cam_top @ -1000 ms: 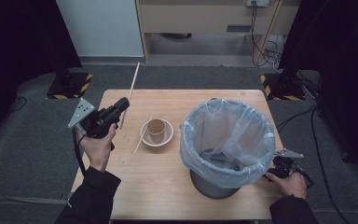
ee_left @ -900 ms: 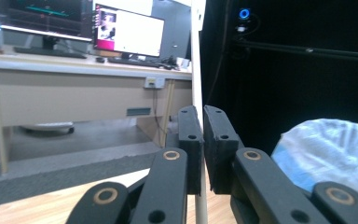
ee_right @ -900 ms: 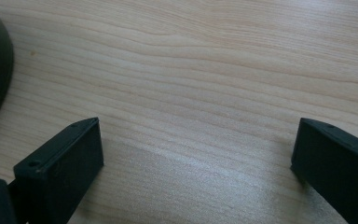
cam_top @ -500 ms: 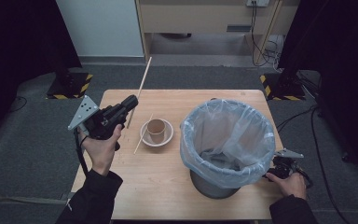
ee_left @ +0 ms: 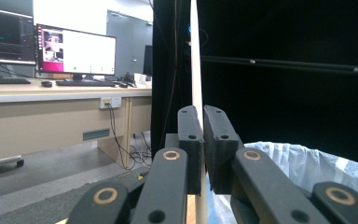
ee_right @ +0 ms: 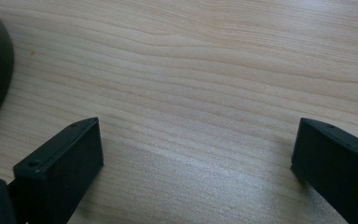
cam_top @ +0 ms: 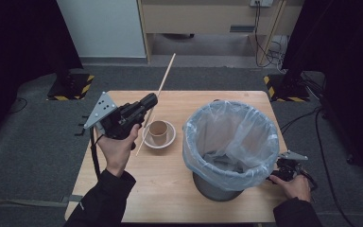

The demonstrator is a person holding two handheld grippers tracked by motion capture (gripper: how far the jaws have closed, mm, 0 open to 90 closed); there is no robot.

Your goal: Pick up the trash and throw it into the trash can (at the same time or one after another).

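Table (cam_top: 160, 189): light wood.
Bin (cam_top: 231, 142): clear liner, at right.
Left gripper (cam_top: 151, 100): raised, clamped on stick (cam_top: 163, 85).
Right gripper (ee_right: 196, 154): jaws wide, low beside bin.
Bowl (cam_top: 170, 137): holds cup (cam_top: 158, 130), mid-table.

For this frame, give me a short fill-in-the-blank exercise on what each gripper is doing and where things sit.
1. The left gripper is shut on a long wooden ____.
2. The right gripper has its jaws ____ over bare table.
3. The paper cup stands in a white ____.
4. The bin is lined with a clear plastic ____.

Missing words: stick; open; bowl; bag
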